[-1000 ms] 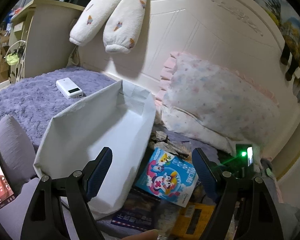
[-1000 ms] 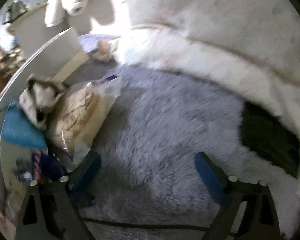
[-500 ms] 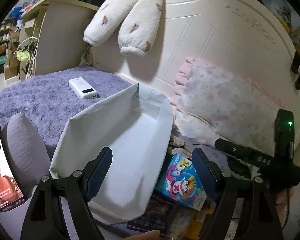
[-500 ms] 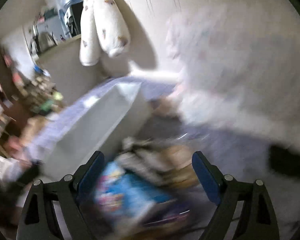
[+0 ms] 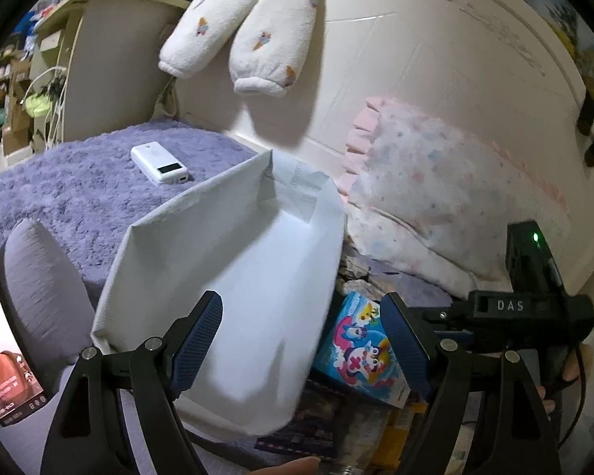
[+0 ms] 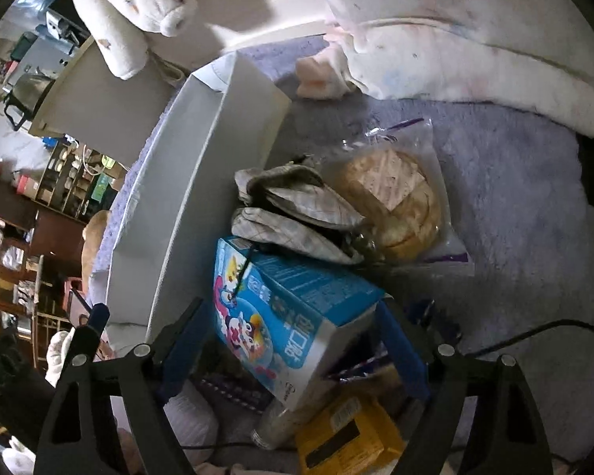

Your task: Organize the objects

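Blanket (image 5: 79,182) — purple, fuzzy; power bank (image 5: 159,163) on it; headboard (image 5: 396,59) behind.

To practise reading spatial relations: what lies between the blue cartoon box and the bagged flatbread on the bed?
In the right wrist view, a crumpled checked cloth lies between the blue cartoon box and the bagged flatbread, overlapping both.

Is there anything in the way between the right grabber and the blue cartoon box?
Nothing visible is. The right gripper is open with the blue cartoon box already between its fingers. The checked cloth bundle rests on the box's far end, though, so it may slide off when the box is lifted.
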`<action>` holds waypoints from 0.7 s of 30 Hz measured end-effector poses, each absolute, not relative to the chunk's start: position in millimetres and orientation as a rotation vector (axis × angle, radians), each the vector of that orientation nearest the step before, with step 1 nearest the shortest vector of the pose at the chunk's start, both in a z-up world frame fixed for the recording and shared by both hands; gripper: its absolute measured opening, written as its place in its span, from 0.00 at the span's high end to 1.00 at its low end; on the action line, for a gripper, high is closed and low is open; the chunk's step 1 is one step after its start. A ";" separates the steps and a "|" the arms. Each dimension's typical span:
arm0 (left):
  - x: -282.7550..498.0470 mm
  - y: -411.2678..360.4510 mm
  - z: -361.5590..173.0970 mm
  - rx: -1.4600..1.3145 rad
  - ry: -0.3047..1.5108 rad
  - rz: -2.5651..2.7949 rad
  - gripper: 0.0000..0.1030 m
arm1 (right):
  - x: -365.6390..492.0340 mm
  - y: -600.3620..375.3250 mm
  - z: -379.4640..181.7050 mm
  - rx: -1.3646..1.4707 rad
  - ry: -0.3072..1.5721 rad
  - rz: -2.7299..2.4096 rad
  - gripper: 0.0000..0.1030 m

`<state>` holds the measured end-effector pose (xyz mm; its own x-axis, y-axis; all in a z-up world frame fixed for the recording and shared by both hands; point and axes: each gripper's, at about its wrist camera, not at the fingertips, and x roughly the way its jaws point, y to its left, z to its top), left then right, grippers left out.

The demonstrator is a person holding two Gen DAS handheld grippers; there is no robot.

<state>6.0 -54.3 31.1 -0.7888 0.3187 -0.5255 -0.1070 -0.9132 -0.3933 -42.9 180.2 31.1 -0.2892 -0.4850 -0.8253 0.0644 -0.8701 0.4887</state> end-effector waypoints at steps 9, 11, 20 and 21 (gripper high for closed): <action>-4.9 -50.0 21.4 -1.040 -0.392 2.757 0.23 | -47.0 170.5 33.8 1.622 -0.416 -2.225 0.19; -9.1 -40.8 16.1 -1.109 -0.314 2.723 0.24 | -44.0 161.7 32.2 1.633 -0.358 -2.218 0.19; -19.8 -16.9 -13.0 -1.481 -0.026 2.650 0.61 | -52.0 164.1 13.3 1.714 -0.317 -2.274 0.19; -17.7 -16.1 -11.8 -1.504 -0.034 2.603 0.68 | -52.7 165.1 12.3 1.716 -0.326 -2.272 0.19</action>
<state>-17.7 -16.1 -11.8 -0.4924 0.1279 -0.8609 -0.1051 -0.9906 -0.0871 -52.7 165.1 12.3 -0.2588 -0.3499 -0.9003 0.0823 -0.9367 0.3404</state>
